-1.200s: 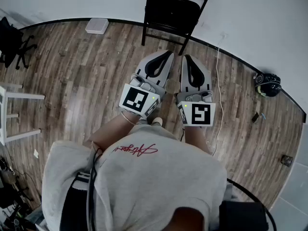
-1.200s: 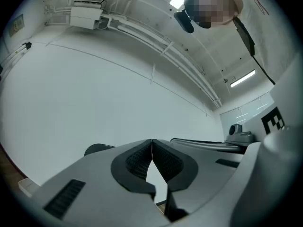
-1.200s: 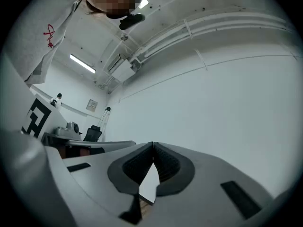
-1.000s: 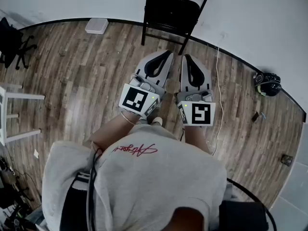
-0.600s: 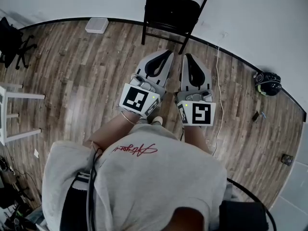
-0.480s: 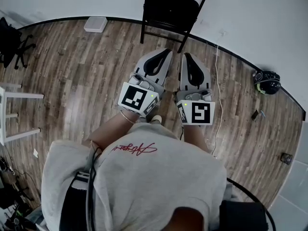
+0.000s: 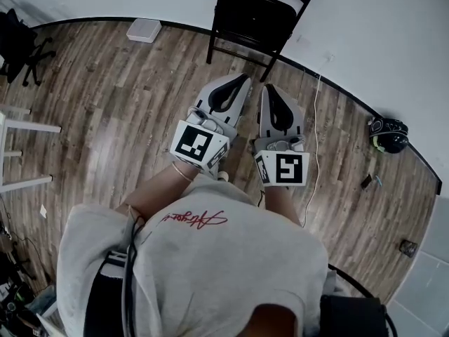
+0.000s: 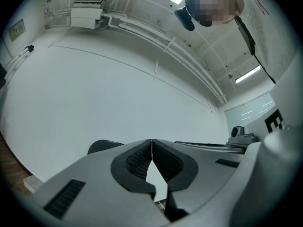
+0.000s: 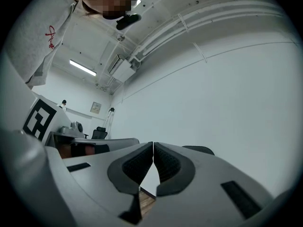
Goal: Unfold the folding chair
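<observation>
The black folding chair (image 7: 258,14) stands against the white wall at the top of the head view, its legs on the wood floor. Both grippers are held side by side in front of the person, pointing at the chair and well short of it. My left gripper (image 7: 244,78) is shut with nothing between its pads. My right gripper (image 7: 268,88) is shut and empty too. In the left gripper view the jaws (image 8: 151,141) meet, and the chair's dark top (image 8: 102,146) peeks over them. The right gripper view shows its closed jaws (image 9: 153,144) and the chair's top (image 9: 202,149).
A white stool (image 7: 19,153) stands at the left, with a black office chair (image 7: 21,42) at the far left top. By the wall lies a white box (image 7: 144,30). A thin cable (image 7: 315,139) runs along the floor on the right, near a dark helmet-like object (image 7: 387,133).
The head camera has shifted a little, so the scene sits slightly differently in the view. Both grippers stay shut, side by side, in the same place before the chair.
</observation>
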Demonstrator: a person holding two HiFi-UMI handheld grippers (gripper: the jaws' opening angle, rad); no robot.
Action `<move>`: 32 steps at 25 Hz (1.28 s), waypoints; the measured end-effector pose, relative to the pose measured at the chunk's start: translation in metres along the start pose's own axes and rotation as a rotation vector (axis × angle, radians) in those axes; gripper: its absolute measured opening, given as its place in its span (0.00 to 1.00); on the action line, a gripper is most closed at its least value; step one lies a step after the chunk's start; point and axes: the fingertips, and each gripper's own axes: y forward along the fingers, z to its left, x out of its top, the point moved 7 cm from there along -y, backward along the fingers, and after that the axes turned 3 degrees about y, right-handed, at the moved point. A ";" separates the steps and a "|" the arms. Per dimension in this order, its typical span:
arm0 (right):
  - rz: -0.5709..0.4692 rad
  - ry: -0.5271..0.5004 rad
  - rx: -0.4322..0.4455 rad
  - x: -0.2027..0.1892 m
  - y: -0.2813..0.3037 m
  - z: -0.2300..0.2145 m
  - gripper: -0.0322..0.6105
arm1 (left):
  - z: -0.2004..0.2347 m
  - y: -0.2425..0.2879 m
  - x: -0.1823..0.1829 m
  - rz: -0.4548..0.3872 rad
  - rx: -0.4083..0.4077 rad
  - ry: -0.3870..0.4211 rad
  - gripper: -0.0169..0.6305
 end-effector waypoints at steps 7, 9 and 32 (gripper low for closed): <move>0.029 -0.019 0.026 -0.024 0.057 -0.025 0.07 | 0.046 0.046 -0.022 0.004 0.009 0.011 0.05; 0.040 -0.025 0.014 -0.035 0.084 -0.040 0.07 | 0.069 0.071 -0.033 0.005 0.000 0.012 0.05; 0.214 0.812 -0.603 -0.232 0.395 -0.249 0.39 | 0.325 0.343 -0.131 0.219 -0.217 0.059 0.05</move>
